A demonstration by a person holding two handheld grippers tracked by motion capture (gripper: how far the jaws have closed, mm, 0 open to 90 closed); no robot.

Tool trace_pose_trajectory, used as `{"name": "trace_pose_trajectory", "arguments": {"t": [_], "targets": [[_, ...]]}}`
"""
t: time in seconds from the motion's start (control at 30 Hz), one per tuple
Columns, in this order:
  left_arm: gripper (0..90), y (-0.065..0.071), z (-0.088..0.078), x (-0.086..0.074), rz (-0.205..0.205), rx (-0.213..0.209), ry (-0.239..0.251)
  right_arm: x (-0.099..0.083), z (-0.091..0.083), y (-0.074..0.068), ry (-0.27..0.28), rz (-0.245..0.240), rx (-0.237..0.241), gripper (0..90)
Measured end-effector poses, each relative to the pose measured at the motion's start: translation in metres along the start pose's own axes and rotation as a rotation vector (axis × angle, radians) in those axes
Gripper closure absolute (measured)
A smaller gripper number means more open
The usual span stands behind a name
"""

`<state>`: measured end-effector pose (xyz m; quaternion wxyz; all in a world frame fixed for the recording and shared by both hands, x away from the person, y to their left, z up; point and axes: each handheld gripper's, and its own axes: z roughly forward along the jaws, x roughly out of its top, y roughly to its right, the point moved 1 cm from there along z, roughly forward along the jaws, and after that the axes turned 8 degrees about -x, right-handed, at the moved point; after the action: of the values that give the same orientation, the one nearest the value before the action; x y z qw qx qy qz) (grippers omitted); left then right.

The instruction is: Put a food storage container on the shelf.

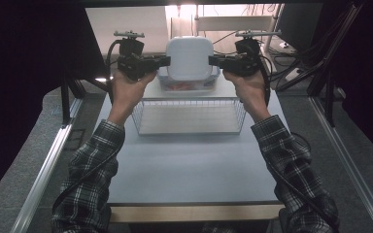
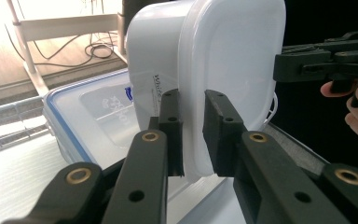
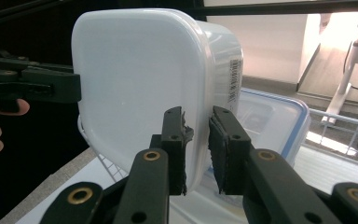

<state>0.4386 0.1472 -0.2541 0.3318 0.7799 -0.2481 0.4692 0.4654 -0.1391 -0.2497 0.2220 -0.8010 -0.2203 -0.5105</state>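
Two grippers share the lift: left gripper [image 1: 161,61] and right gripper [image 1: 216,60] fingers each pinch a rim of the white tub [image 1: 190,57], held tipped between them above the blue-rimmed box [image 1: 188,85]. Next, I'd judge, carry it level toward the wire basket [image 1: 189,116], both grips firm.

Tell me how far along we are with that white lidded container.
Done: both tongs have clamped the white lidded container by its lid rim, the left tongs on one side and the right tongs on the other, and it hangs tipped on edge above the blue-rimmed storage box. In hand: carrying it. Left: setting it down, perhaps in the wire basket, which looks empty.
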Motion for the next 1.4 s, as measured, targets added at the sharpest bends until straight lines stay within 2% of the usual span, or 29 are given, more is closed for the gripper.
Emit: {"name": "trace_pose_trajectory", "arguments": {"t": [0.13,0.37,0.57,0.77,0.87,0.97,1.1,1.27,1.4], "targets": [[77.1,-0.003,0.004,0.003,-0.011,-0.01,0.009,0.003,0.005,0.003,0.005,0.008,-0.015,73.8],[72.8,-0.009,0.01,0.007,-0.031,-0.01,0.009,0.006,0.01,0.005,0.013,0.03,-0.005,69.0],[68.7,-0.013,0.015,0.011,-0.035,0.006,0.003,0.011,0.015,0.005,0.004,0.032,-0.011,66.3],[66.9,-0.018,0.018,0.014,-0.044,0.002,-0.002,0.015,0.021,0.007,-0.013,0.048,-0.013,63.7],[64.6,-0.02,0.02,0.016,-0.052,0.011,-0.01,0.016,0.024,0.008,-0.021,0.054,-0.017,61.1],[58.8,-0.023,0.024,0.018,-0.053,0.026,-0.023,0.017,0.029,0.007,-0.033,0.039,-0.042,59.9],[55.2,-0.03,0.027,0.019,-0.069,0.009,-0.011,0.017,0.032,0.007,-0.036,0.05,-0.042,59.9],[53.1,-0.032,0.032,0.024,-0.034,0.073,-0.003,0.018,0.033,0.007,-0.043,0.063,-0.043,60.3],[52.1,-0.033,0.037,0.028,-0.01,0.106,-0.011,0.019,0.034,0.008,-0.036,0.065,-0.051,59.4]]}}
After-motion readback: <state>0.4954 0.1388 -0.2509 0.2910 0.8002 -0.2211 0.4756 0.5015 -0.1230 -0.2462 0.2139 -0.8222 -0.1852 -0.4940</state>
